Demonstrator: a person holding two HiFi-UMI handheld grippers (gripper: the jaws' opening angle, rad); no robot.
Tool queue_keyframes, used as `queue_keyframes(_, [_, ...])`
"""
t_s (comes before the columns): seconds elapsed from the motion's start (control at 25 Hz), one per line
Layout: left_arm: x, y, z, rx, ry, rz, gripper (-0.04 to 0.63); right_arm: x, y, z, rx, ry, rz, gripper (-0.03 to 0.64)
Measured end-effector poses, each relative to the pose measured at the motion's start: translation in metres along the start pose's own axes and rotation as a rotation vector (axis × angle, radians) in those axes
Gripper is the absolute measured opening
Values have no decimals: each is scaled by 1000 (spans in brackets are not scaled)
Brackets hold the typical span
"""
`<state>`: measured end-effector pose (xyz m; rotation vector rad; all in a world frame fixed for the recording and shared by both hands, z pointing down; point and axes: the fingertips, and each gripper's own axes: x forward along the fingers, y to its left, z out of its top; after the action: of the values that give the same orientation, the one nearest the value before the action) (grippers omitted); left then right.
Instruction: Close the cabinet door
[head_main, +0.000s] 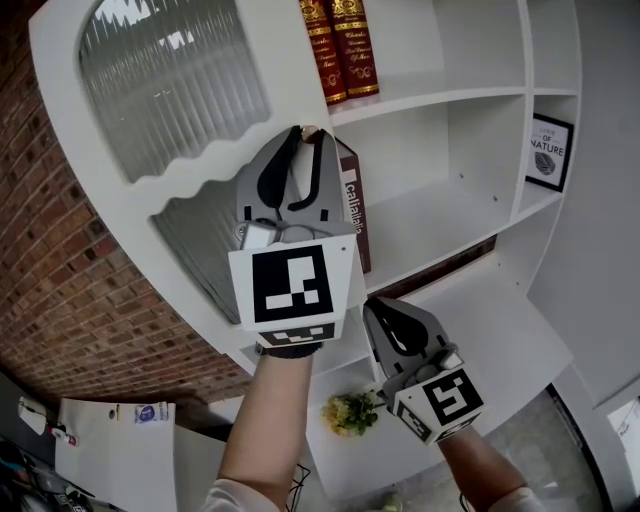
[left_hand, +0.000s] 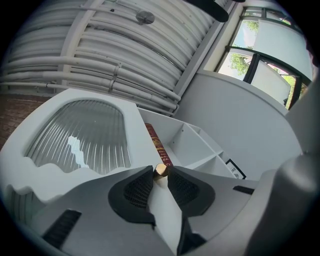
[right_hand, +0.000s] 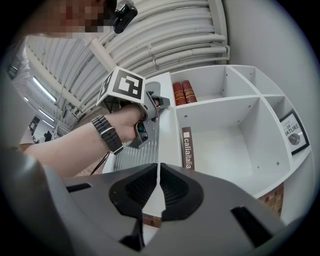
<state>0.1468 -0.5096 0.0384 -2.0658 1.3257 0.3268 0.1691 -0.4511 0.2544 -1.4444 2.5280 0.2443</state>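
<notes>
The white cabinet door (head_main: 262, 60) with a ribbed glass pane (head_main: 170, 85) stands swung out from the shelves at the left. A small brass knob (head_main: 308, 131) sits on its free edge. My left gripper (head_main: 309, 137) reaches up to that edge. In the left gripper view the knob (left_hand: 160, 170) is pinched between the two tips of my left gripper (left_hand: 160, 173). My right gripper (head_main: 372, 308) hangs lower, in front of the bottom shelf, shut with nothing in it. In its own view my right gripper (right_hand: 156, 167) has its pads almost together, pointing at the door's edge.
Two red books (head_main: 340, 45) stand on the upper shelf and a brown book (head_main: 353, 205) leans just behind the door's edge. A framed print (head_main: 549, 150) sits in a right compartment. Yellow flowers (head_main: 350, 412) lie below. A brick wall (head_main: 60, 270) is left of the cabinet.
</notes>
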Motion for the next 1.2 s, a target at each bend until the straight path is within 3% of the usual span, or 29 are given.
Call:
queue_keyframes(0.6, [-28,0,1,-88,-13,-53,92,-11,14,1,9,15,-4,20])
queue_keyframes(0.92, [-70,-5,4,-149,-5,-89,87,-21,33,-1,-6,34,-20,21])
queue_keyframes(1.2, [-114,-11,-6,-196,39,-134,45,-36,52,-7,-13,62,-48,20])
